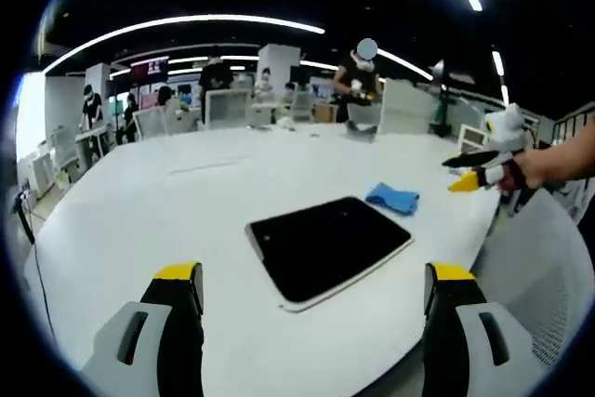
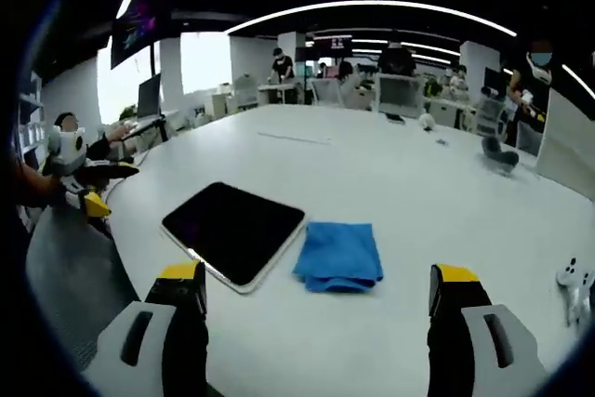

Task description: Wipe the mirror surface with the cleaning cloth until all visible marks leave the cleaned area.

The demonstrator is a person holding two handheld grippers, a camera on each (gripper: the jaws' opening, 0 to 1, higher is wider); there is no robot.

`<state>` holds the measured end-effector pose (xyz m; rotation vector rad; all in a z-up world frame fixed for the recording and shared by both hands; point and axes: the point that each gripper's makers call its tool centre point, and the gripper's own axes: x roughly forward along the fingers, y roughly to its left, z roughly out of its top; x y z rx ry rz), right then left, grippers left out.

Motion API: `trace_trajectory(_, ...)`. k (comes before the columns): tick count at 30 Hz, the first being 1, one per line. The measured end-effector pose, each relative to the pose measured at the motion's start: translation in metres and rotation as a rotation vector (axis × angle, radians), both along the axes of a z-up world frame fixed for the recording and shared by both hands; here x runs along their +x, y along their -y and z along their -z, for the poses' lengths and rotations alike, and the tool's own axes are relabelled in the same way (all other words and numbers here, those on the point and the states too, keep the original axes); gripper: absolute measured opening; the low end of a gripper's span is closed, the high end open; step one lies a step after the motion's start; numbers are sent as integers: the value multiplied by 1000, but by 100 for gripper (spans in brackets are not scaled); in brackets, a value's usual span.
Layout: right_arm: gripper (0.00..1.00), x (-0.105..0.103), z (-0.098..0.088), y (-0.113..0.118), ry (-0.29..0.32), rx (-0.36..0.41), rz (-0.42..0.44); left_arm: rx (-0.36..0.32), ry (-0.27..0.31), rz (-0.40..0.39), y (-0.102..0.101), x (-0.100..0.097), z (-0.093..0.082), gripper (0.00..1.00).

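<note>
A dark rectangular mirror [image 1: 327,246] lies flat on the white table [image 1: 186,202]. A folded blue cleaning cloth [image 1: 391,198] rests just beyond its far right corner. My left gripper [image 1: 316,299] hovers open in front of the mirror, its yellow-tipped jaws wide apart with nothing between them. The right gripper [image 1: 479,174] comes in from the right, held by a hand beyond the cloth. In the right gripper view the mirror [image 2: 233,229] sits left of the cloth [image 2: 339,255], and my right gripper [image 2: 316,299] is open above the table's near edge. The left gripper [image 2: 88,188] shows at far left.
A grey mesh chair back [image 1: 544,276] stands at the table's right edge. A small white object [image 2: 574,278] lies at the right of the table. Desks, monitors, chairs and several people fill the office behind.
</note>
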<state>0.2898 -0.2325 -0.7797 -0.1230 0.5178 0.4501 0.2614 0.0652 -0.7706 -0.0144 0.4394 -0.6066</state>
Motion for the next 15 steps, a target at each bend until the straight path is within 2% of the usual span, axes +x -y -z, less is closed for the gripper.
trace_trajectory(1, 100, -3, 2, -3, 7, -6, -5, -35, -41, 14, 5, -4, 3, 100)
trace_trajectory(2, 100, -3, 3, -5, 6, -6, -9, -65, -116, 40, 11, -11, 7, 100)
trace_trajectory(3, 100, -3, 4, -9, 4, 0, -15, -96, -138, 58, 17, -14, 6, 100)
trace_trajectory(5, 100, -1, 3, -12, 19, -23, -37, -70, -32, 61, 14, -7, -6, 100)
trace_trajectory(6, 100, 0, 0, -12, 38, -39, -47, -52, 1, 61, 12, -5, -9, 100)
trace_trajectory(7, 100, 1, -1, -12, 51, -52, -50, -54, 12, 65, 12, -7, -12, 100)
trace_trajectory(10, 100, -1, 3, -10, 31, -48, -41, -88, -34, 24, 4, -4, -9, 100)
trace_trajectory(12, 100, -4, 10, -10, 3, -57, -42, -77, -10, 11, 4, -3, -10, 100)
trace_trajectory(13, 100, -5, 12, -11, -6, -65, -49, -15, 25, 16, 3, -1, -8, 99)
trace_trajectory(15, 100, -8, 17, -14, -13, -90, -76, 72, 39, 53, 6, -4, -1, 99)
